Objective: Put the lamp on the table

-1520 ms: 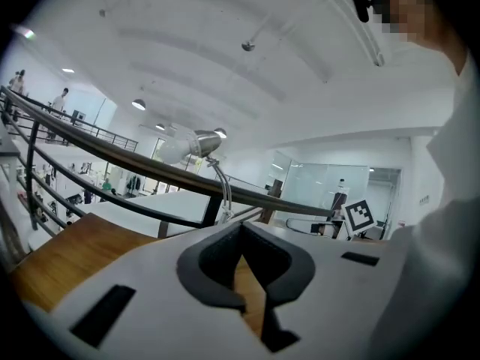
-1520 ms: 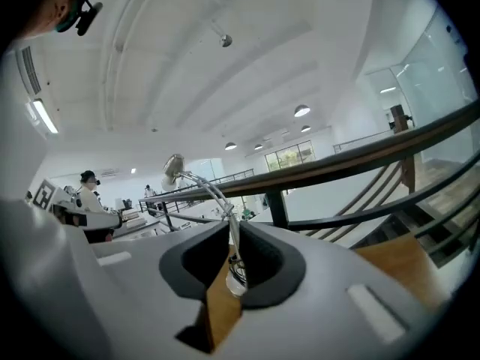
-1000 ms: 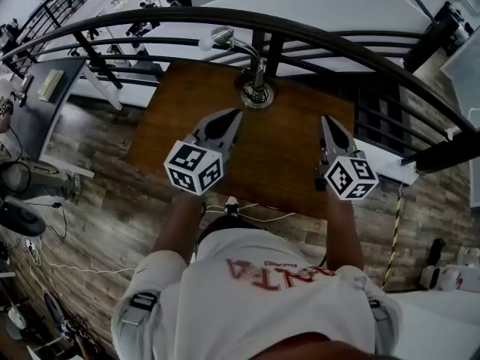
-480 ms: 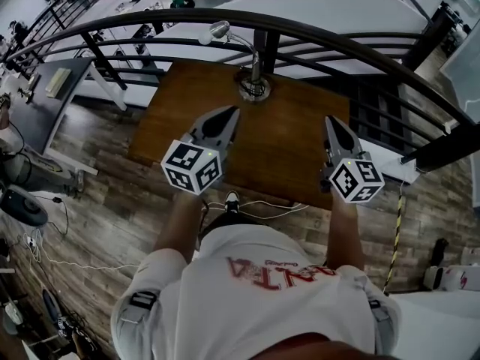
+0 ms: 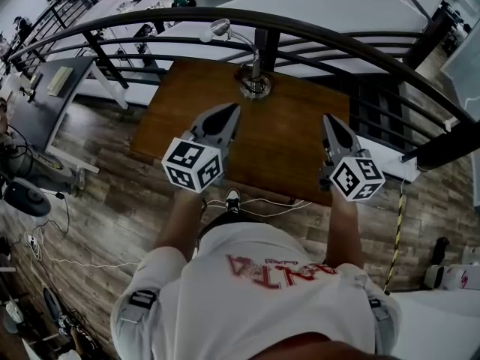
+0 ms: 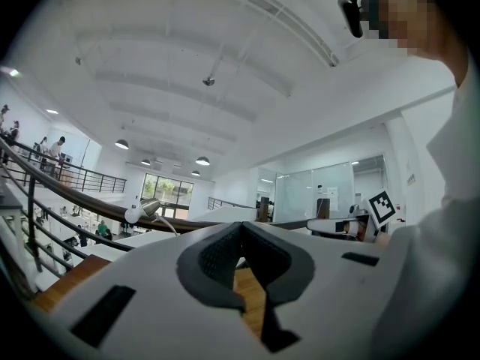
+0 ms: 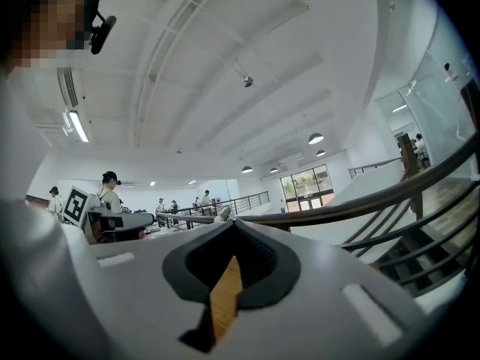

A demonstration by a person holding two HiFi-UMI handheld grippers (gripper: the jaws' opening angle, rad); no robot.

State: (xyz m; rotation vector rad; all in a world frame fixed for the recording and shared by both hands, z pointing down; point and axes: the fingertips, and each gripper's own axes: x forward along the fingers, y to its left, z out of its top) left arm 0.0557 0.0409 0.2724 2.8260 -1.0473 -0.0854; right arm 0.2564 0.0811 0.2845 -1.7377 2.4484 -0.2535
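Note:
The lamp (image 5: 255, 81) stands upright at the far edge of the brown wooden table (image 5: 277, 152): a round metal base, a thin curved neck and a small silver head (image 5: 219, 28) leaning left. My left gripper (image 5: 232, 111) hovers over the table, shut and empty, its tip just short of the lamp's base. Over the table's right half my right gripper (image 5: 328, 119) is also shut and empty. In the left gripper view the lamp's head (image 6: 141, 211) shows above the closed left gripper (image 6: 241, 231). The right gripper (image 7: 231, 227) points the same way.
A dark curved railing (image 5: 322, 30) runs right behind the table and the lamp. Wood-plank floor (image 5: 105, 201) surrounds the table. A white cable (image 5: 259, 210) lies by the person's feet. A dark desk (image 5: 41, 100) stands at the left, and people work beyond the railing.
The head view has drifted slightly. Both grippers stay shut and hover in about the same places over the table. The lamp has not moved.

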